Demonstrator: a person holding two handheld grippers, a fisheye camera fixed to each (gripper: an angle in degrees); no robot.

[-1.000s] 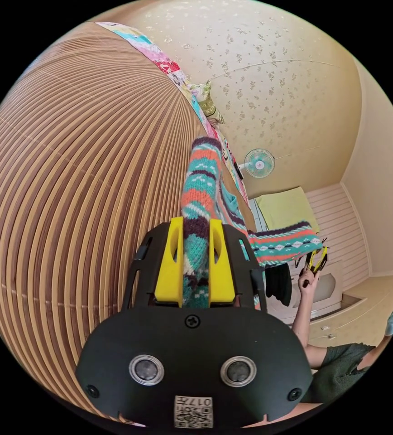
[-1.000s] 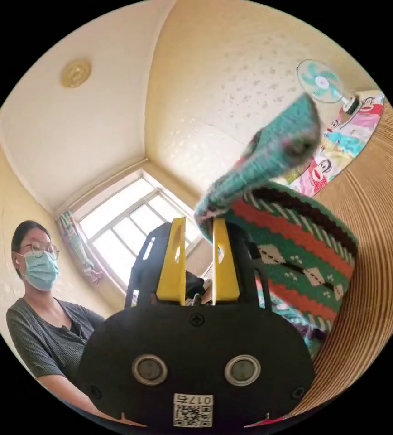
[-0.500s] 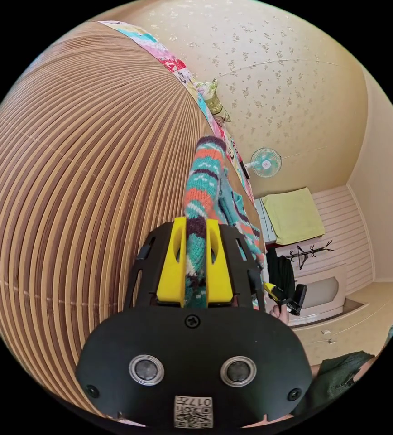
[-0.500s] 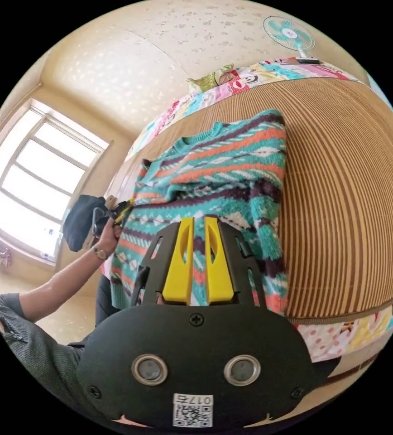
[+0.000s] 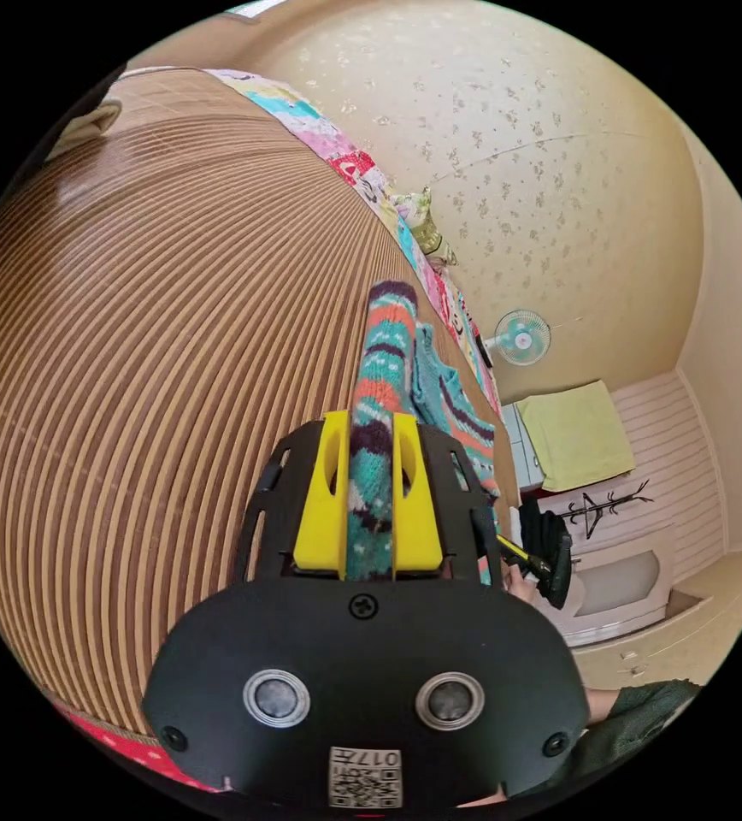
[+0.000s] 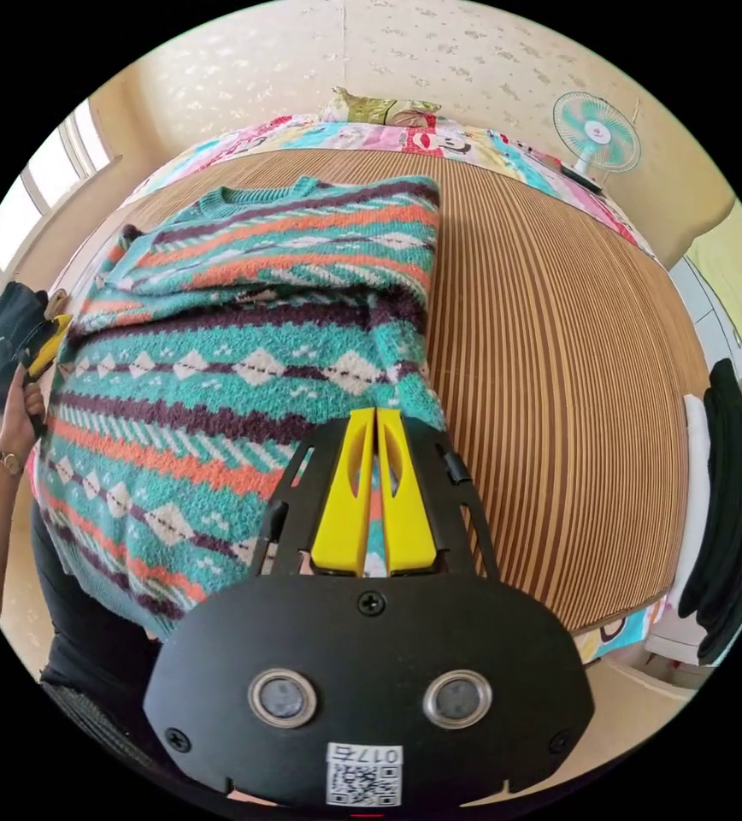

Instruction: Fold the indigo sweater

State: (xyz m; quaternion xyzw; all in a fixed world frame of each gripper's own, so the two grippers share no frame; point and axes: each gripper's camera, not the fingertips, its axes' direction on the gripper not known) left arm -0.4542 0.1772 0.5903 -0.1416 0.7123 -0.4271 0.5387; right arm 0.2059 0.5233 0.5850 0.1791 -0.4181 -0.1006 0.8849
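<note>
Released by the right gripper [image 6: 375, 419], now closed and empty, the sweater [image 6: 243, 359] lies flat on the mat [image 6: 550, 385]; left gripper [image 5: 369, 423] clamps its edge

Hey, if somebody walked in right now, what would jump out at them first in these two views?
The patterned teal, orange and purple sweater, spread on the striped bamboo mat over the bed. The left gripper is clamped on a fold of it, while the right gripper hangs shut above its near edge. A small teal fan stands by the wall.

Bare mat [image 6: 550, 359] lies open beside the sweater [image 6: 243, 342].
</note>
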